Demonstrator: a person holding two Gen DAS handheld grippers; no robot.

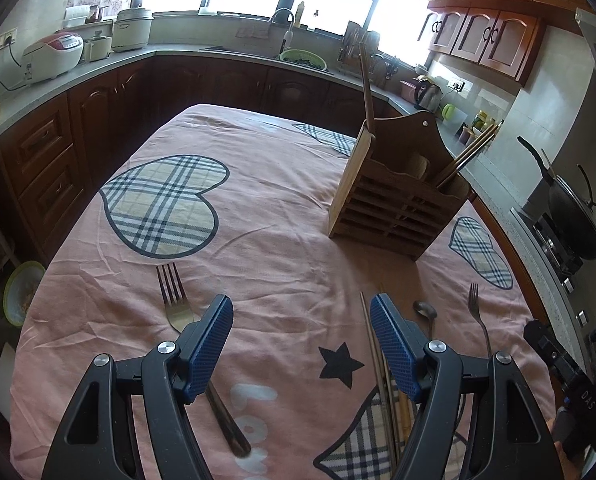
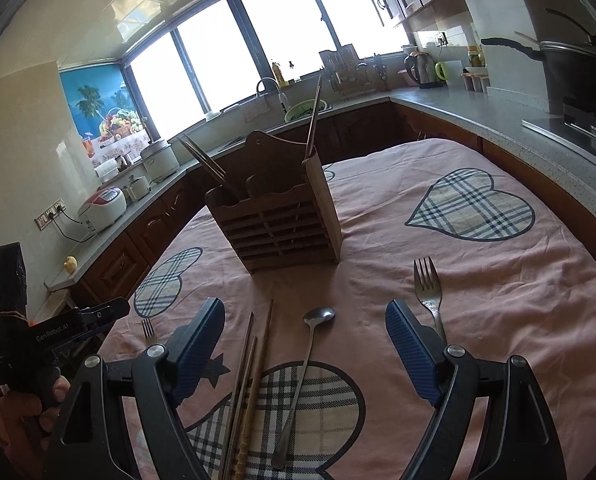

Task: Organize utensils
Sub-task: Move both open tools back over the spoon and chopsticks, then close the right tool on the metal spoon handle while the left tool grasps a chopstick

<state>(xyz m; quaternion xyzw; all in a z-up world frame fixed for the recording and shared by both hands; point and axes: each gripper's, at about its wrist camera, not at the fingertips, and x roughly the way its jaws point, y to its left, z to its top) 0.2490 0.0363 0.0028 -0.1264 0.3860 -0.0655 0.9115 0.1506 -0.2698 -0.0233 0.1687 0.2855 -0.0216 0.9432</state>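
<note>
Your right tongs (image 2: 304,346) gape wide over the spoon (image 2: 304,364) lying between them on the tabletop (image 2: 498,292), while your left tongs (image 1: 301,338) stand open and empty, a fork (image 1: 176,300) just left.

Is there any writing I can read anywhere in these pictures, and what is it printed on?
"GenRobot.AI": on the black body of the left gripper, seen from the right wrist.
"DAS": on the black body of the right gripper, seen from the left wrist; the rest is cut off.
"Lov": large pale letters on the pink tablecloth, partly hidden.
Countertop bottle labels: too small to read.
</note>
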